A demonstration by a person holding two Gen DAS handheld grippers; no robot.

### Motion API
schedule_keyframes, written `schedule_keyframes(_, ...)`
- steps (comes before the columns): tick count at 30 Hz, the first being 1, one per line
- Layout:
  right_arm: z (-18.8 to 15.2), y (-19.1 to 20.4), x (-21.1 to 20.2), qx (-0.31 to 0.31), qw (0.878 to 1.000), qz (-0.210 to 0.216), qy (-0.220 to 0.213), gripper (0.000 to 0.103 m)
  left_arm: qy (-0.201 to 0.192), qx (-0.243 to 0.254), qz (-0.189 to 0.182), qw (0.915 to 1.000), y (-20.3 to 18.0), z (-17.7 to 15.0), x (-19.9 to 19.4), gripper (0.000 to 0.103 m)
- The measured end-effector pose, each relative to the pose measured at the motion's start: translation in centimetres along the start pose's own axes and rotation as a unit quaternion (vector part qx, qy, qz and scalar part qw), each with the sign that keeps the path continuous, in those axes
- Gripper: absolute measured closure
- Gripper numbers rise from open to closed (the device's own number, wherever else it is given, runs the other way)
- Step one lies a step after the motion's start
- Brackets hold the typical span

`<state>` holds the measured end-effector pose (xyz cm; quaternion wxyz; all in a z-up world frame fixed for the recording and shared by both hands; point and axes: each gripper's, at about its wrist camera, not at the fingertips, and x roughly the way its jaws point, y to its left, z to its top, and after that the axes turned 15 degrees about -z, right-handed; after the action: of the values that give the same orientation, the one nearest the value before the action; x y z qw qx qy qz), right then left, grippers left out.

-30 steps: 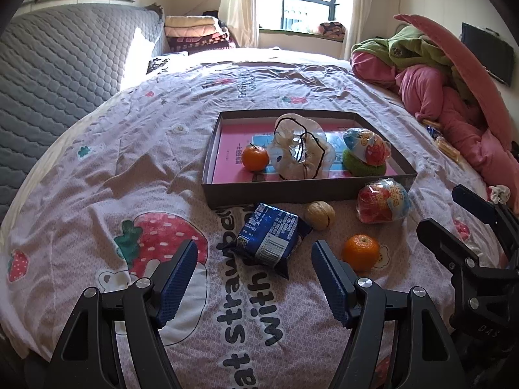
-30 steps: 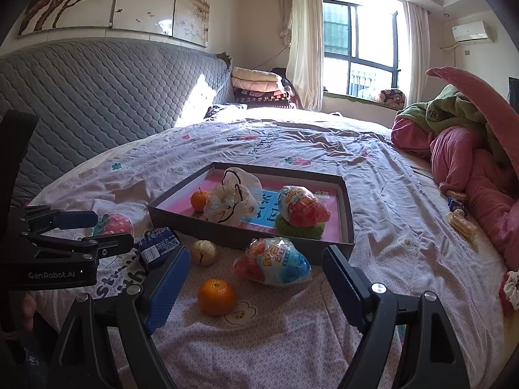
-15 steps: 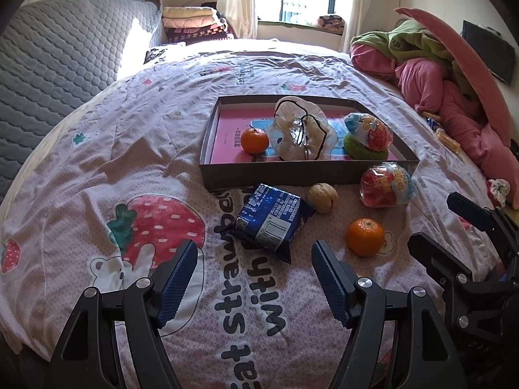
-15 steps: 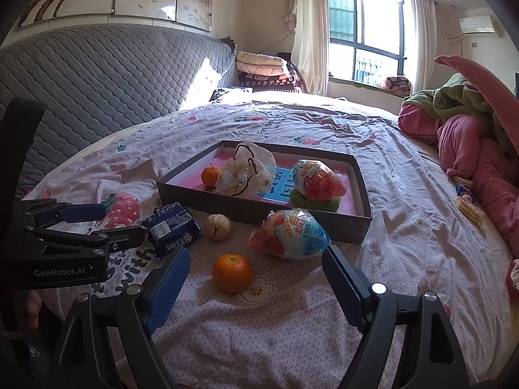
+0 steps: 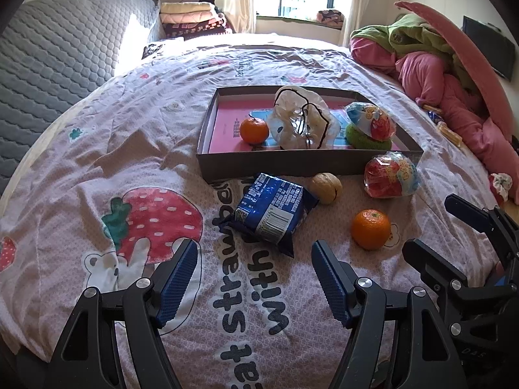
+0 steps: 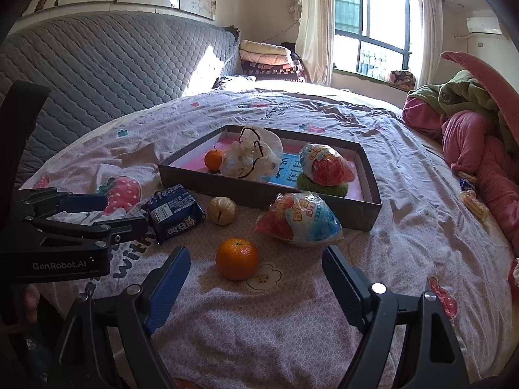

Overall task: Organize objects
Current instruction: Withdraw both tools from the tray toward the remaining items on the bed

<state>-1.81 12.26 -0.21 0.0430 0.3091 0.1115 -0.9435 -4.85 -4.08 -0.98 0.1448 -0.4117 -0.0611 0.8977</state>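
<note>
Jaws wide open, empty, on left gripper [image 5: 254, 278] and right gripper [image 6: 256, 278]. Blue packet [image 5: 275, 210] and orange [image 6: 237, 258] lie on bedsheet [image 6: 292, 324], outside tray [image 6: 369, 175]. Risk: orange rolls off if nudged off-centre; soft sheet may snag.

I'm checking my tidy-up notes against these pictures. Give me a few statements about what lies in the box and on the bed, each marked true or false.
1. An orange lies inside the box. True.
2. The blue snack packet is in the box. False: it lies on the bedsheet in front of the box.
3. The walnut lies between the blue snack packet and a red-and-blue bag. True.
4. The right gripper is shut on the second orange. False: it is open and holds nothing.
5. The left gripper is open. True.
</note>
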Motion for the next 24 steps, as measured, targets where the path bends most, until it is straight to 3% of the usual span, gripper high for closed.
schedule_keyframes(24, -0.9, 1.1, 2.3, -0.01, 0.999, 0.009, 0.033, 0.02, 0.009, 0.0, -0.015, 0.9998, 0.6, 0.1, 2.3, 0.029)
